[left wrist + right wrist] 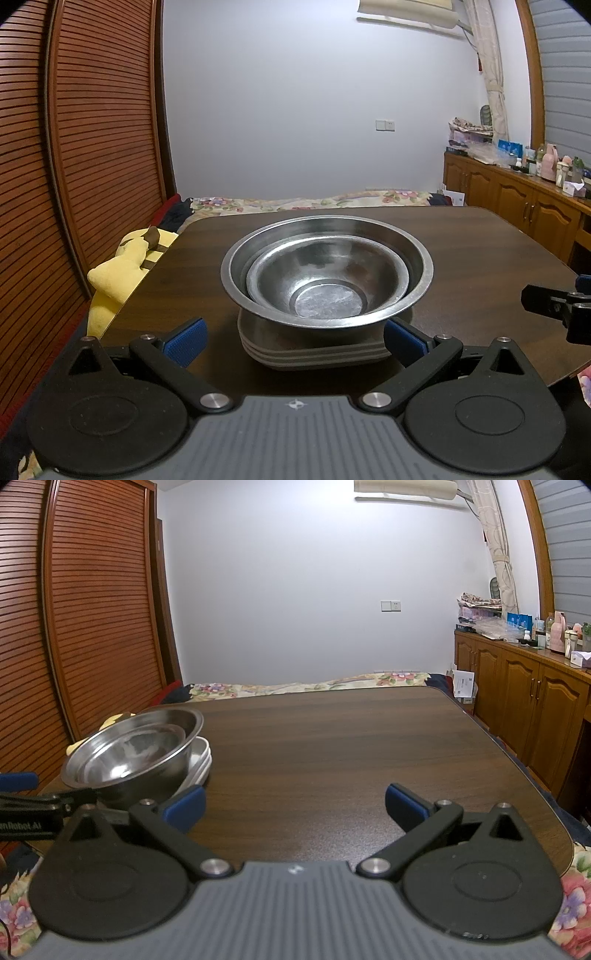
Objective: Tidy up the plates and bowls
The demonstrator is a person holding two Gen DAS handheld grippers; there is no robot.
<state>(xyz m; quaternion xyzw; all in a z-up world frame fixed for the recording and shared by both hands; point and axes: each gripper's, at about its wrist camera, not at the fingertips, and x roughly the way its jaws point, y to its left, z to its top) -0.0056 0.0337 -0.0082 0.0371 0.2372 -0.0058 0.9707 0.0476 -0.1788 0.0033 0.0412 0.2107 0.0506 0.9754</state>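
On the dark wood table (480, 258) a small steel bowl (327, 284) sits nested inside a larger steel bowl (417, 254), and both rest on a stack of pale plates (314, 354) with rounded corners. The left gripper (293, 341) faces this stack with its blue-padded fingers (186, 341) spread wide on either side of the plates' near edge, holding nothing; whether the pads touch the plates cannot be told. In the right wrist view the same stack stands at the table's left side, and the right gripper (295, 805) hovers over bare tabletop with its jaws equally apart and empty. The left gripper's black body enters that view from the left edge and carries white lettering, partly cut off, that reads roughly "enRobot.AI" (20, 827). A yellow plush toy (118, 273) lies beside the table's left edge.
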